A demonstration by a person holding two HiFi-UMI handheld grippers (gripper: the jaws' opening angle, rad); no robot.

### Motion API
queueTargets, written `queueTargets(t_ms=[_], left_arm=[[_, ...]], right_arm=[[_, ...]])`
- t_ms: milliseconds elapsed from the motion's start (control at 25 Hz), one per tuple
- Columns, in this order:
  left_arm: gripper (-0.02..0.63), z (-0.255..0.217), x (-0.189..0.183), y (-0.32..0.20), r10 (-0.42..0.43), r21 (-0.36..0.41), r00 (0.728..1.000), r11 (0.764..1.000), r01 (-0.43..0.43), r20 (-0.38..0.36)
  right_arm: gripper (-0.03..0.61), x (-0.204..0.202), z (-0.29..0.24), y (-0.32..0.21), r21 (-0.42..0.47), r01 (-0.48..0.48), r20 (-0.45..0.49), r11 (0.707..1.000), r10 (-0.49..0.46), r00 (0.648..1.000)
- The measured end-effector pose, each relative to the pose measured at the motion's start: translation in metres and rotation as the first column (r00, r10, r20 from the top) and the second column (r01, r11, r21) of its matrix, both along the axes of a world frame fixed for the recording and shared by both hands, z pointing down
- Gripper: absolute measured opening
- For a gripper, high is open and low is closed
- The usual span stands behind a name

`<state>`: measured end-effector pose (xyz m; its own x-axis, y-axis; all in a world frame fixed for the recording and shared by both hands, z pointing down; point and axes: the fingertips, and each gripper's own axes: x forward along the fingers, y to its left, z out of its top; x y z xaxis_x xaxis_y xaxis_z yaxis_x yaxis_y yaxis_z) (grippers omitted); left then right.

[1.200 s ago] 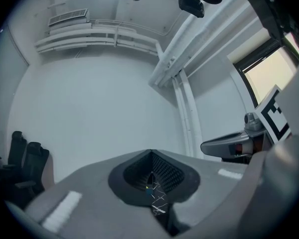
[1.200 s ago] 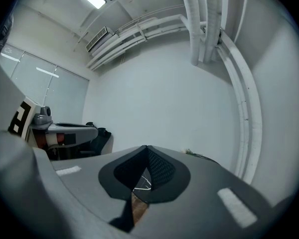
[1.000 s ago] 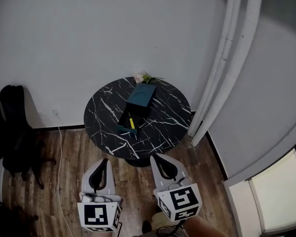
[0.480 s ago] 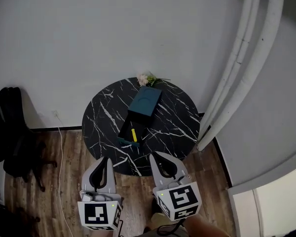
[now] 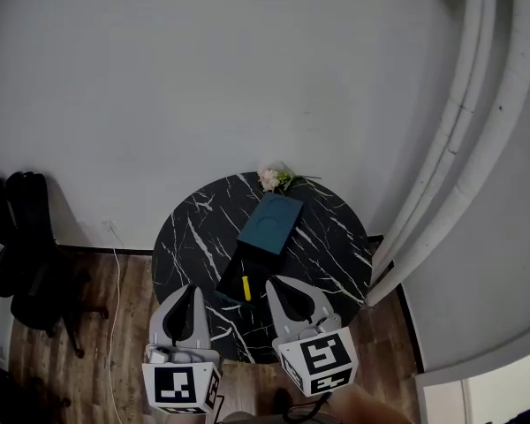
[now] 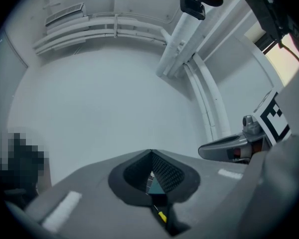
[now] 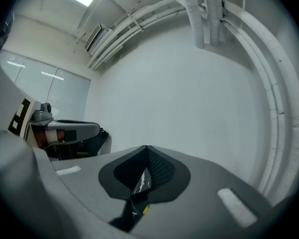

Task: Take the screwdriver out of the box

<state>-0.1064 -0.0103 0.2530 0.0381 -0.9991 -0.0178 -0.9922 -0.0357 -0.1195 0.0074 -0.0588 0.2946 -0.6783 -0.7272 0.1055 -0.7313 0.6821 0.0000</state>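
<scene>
Left gripper point(image 5: 187, 291) and right gripper point(image 5: 283, 283): both closed, jaws tip to tip, nothing held, at the near edge of the round black white-veined marble table point(image 5: 336, 237). Yellow-handled screwdriver point(image 5: 246, 287) lies inside the open dark teal rectangular box point(image 5: 270, 223).

Both grippers moved up to the tabletop

The left gripper point(image 5: 187, 290) and right gripper point(image 5: 279, 283), a second ago over the wooden floor point(image 5: 115, 325) short of the tabletop point(image 5: 336, 237), now overlap its near edge, the box point(image 5: 269, 223) and yellow screwdriver point(image 5: 246, 287) between their tips.
</scene>
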Motion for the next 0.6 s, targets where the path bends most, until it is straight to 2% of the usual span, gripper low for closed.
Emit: queueTargets(t_ms=[400, 600], left_arm=[[0.0, 0.002, -0.022, -0.05, -0.006, 0.015, 1.0, 1.0, 0.006, -0.012], [0.0, 0.012, -0.047, -0.077, 0.006, -0.019, 1.0, 1.0, -0.007, -0.028]], right_arm=[[0.026, -0.029, 0.001, -0.055, 0.001, 0.018, -0.03, 1.0, -0.018, 0.999], [0.026, -0.051, 0.015, -0.08, -0.034, -0.004, -0.043, 0.999, 0.002, 0.999]])
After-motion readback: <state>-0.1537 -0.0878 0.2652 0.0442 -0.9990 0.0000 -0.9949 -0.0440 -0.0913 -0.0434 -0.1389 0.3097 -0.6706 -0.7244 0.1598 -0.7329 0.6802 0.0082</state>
